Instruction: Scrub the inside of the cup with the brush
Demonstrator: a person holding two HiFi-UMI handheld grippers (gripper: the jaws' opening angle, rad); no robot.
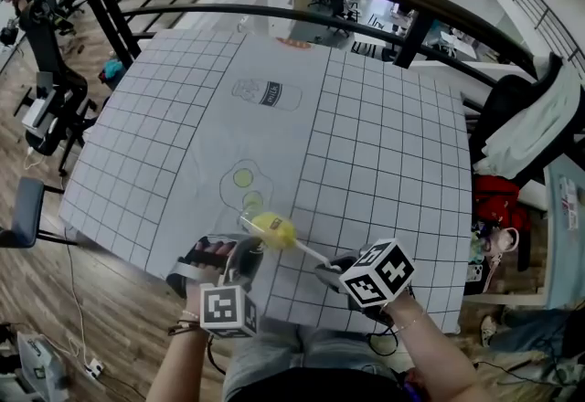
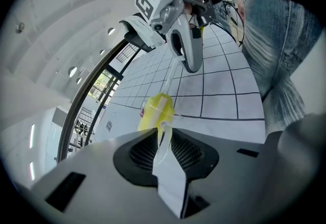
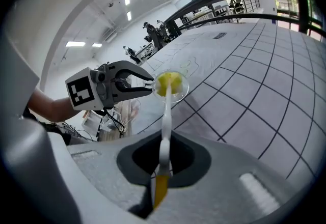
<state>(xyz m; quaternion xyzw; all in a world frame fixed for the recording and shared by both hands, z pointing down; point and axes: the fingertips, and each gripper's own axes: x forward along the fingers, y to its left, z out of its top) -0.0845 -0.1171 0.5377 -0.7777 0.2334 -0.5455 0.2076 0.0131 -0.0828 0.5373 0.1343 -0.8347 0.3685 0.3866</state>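
**Between the jaws: a thin cup wall on one side, a brush handle on the other**

Between its two pads the left gripper has closed on the wall of the clear cup, pinching it at the rim. The right gripper is clamped on the slim white handle of the brush, low down near its yellow end. The brush's yellow sponge head sits inside the cup's mouth.

The cup looks like thin, light plastic, so it will probably flex and may slip under a hard push. A one-sided rim pinch braces it poorly, so scrubbing strokes should stay gentle. The handle seems stiff and the sponge soft. With the grip this far down the handle, the reach is long but control at the head is looser.

The right gripper view alone looks into the cup and shows the sponge filling it. The left gripper view sees the cup from behind, with the other gripper above. Only the head view places both tools over the near edge of the gridded table.
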